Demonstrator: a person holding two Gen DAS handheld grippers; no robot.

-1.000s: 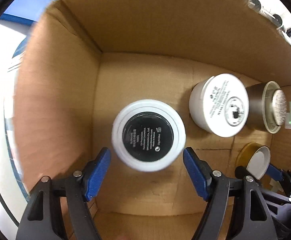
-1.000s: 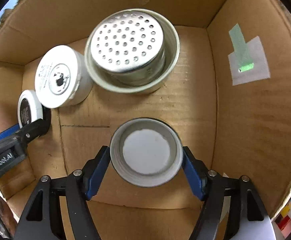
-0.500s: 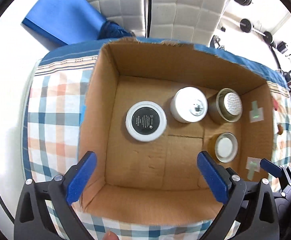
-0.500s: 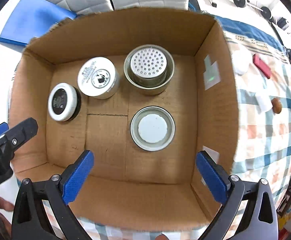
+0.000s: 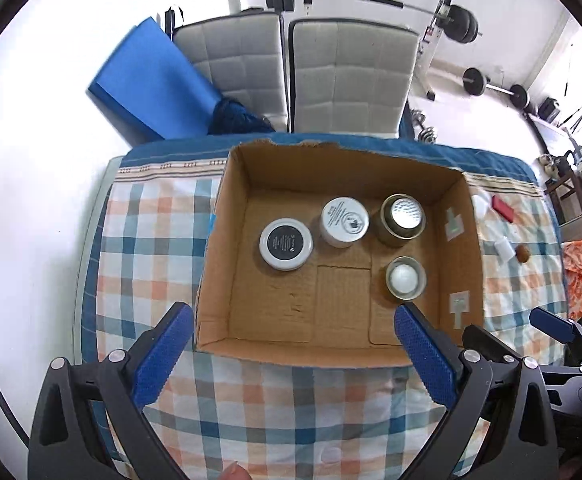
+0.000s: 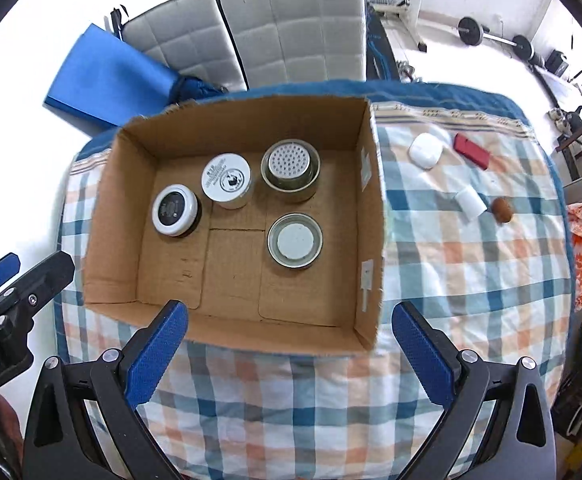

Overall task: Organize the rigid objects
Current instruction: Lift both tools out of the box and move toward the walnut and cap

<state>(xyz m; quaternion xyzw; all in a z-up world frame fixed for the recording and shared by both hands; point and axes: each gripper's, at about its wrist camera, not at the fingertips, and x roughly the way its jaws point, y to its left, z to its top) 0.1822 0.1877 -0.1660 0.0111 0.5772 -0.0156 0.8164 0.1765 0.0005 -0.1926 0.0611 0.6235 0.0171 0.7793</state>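
Observation:
An open cardboard box [image 5: 219, 264] [image 6: 107, 240] sits on a checked cloth. Inside stand a black-topped white jar [image 5: 286, 244] [image 6: 174, 209], a white jar [image 5: 345, 221] [image 6: 227, 181], a perforated-lid metal tin [image 5: 403, 214] [image 6: 290, 168] and a small jar with a white inside [image 5: 405, 278] [image 6: 295, 240]. My left gripper [image 5: 291, 354] is open and empty, high above the box's near edge. My right gripper [image 6: 287, 350] is open and empty, also high above the near edge.
On the cloth right of the box lie a white case [image 6: 426, 151], a red object [image 6: 471, 150], a white cap [image 6: 470, 202] and a brown nut [image 6: 503, 209]. Grey chairs [image 5: 331, 80], a blue mat [image 5: 151, 84] and barbells stand behind.
Both grippers have let go of their jars, opened wide and pulled up and back out of the box. The jars stay where they were set.

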